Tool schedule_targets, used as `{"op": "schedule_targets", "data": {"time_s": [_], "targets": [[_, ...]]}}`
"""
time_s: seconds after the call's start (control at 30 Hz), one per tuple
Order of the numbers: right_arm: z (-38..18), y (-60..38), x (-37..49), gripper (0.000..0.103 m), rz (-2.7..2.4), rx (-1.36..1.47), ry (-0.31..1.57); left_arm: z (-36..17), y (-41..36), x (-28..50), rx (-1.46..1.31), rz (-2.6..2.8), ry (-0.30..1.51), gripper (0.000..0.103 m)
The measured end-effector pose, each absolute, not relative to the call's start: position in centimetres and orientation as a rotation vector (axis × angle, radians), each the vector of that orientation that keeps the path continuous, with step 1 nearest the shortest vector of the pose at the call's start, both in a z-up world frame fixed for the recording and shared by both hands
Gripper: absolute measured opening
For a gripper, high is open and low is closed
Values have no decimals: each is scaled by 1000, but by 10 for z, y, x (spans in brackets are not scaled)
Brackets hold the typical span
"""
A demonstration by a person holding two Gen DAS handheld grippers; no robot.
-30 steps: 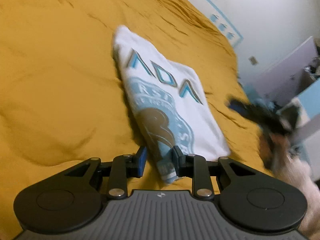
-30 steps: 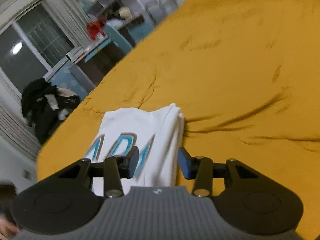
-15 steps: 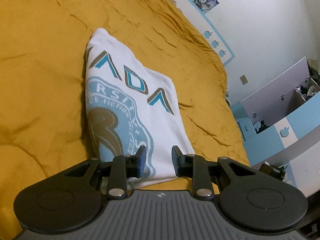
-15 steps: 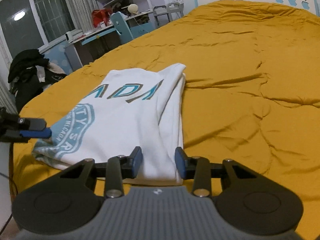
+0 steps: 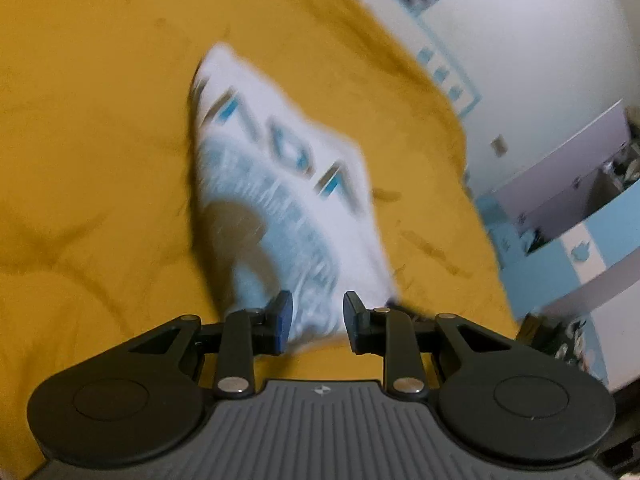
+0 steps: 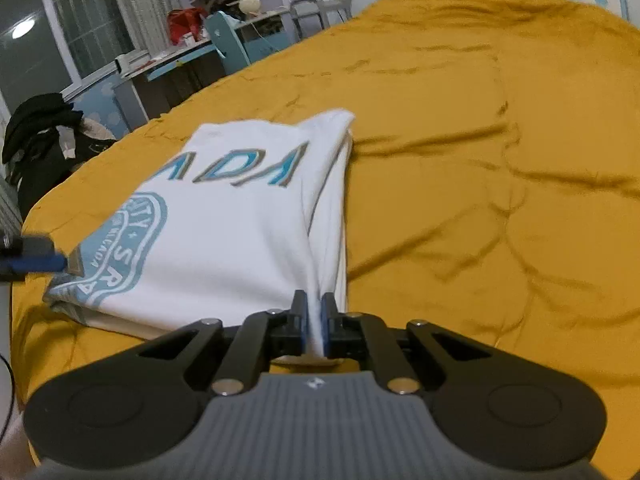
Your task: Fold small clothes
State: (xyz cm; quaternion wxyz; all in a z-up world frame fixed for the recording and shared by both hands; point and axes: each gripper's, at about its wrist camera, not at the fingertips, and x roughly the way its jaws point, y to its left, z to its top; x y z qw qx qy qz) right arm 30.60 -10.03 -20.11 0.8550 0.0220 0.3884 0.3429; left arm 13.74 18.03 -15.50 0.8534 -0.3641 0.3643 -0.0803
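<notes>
A white T-shirt with a blue and gold print lies partly folded on the yellow bedspread. My right gripper is shut on the shirt's near right folded edge, and a strip of white cloth is pinched between its blue pads. In the left wrist view, which is blurred, the shirt runs away from my left gripper. Its jaws stand apart with the shirt's near hem in the gap, and the pads do not press on it. The right wrist view shows the left gripper's tip at the shirt's left corner.
The bedspread is wrinkled all round the shirt. Past the bed's left edge stand a desk with a blue chair and a pile of dark clothes. A white and blue cabinet stands by the wall.
My right gripper came down to the shirt's near edge and its jaws closed on the cloth. The left gripper keeps the same gap and has shifted a little along the hem.
</notes>
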Motion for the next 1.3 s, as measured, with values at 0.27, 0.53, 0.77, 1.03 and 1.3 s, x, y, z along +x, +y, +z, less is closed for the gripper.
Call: {"op": "schedule_targets", "data": {"time_s": [0.27,0.53,0.77,1.03,1.3], "targets": [[-183,-110,310,3,720,133,833,-167,190,131,-813,-149,763,28],[-132,-75,330,18,782,121,681,-116,188,145,-711,-187,616,34],[-160,-12,409,18,758,81,742,-139,187,181,-658,-131,676,34],[-203,4,462,2,689,57,893,-167,189,178,-671,-131,702,34],[-152,-18,400,21,742,57,767,-127,179,157,-612,-73,638,43]]}}
